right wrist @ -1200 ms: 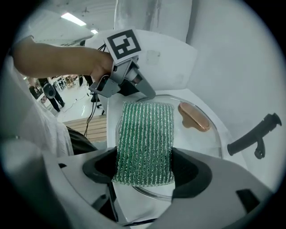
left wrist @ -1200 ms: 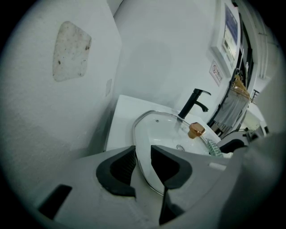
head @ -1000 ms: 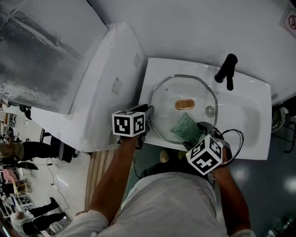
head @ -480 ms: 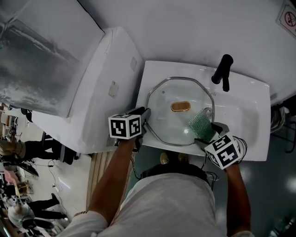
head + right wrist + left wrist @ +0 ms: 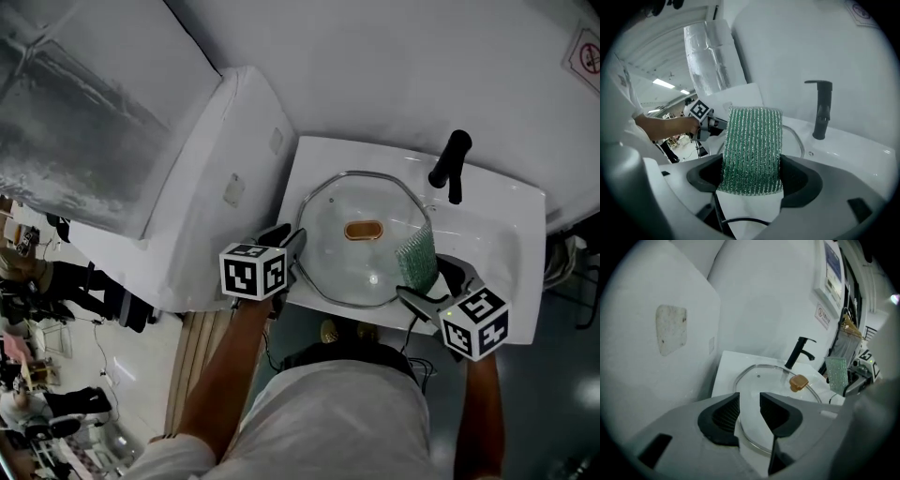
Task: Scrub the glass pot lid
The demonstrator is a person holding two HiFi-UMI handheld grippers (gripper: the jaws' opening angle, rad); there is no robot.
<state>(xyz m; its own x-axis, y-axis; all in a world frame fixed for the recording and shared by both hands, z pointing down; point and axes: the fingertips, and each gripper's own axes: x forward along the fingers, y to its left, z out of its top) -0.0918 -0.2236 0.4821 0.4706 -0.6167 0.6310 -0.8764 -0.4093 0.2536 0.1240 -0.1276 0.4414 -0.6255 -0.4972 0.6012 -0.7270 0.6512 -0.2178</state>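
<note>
The glass pot lid (image 5: 361,262) with an amber knob (image 5: 363,230) lies in the white sink (image 5: 506,230). My left gripper (image 5: 289,237) stands at the lid's left rim. In the left gripper view its jaws (image 5: 749,411) stand apart and have just been opening; the lid's rim (image 5: 740,380) shows in the gap, not pressed. My right gripper (image 5: 433,281) is shut on a green scrub pad (image 5: 417,258), which stands upright over the lid's right edge. The pad (image 5: 751,145) fills the gap between the right jaws.
A black faucet (image 5: 450,161) rises at the sink's back edge. A big white slanted cabinet (image 5: 216,159) runs along the sink's left side, close to my left gripper. A white wall stands behind. People and clutter show on the floor at far left.
My right gripper has carried the green pad to the right and upward, from the lid's front surface to its right edge, and rolled so the pad stands upright. The left gripper has stayed at the rim.
</note>
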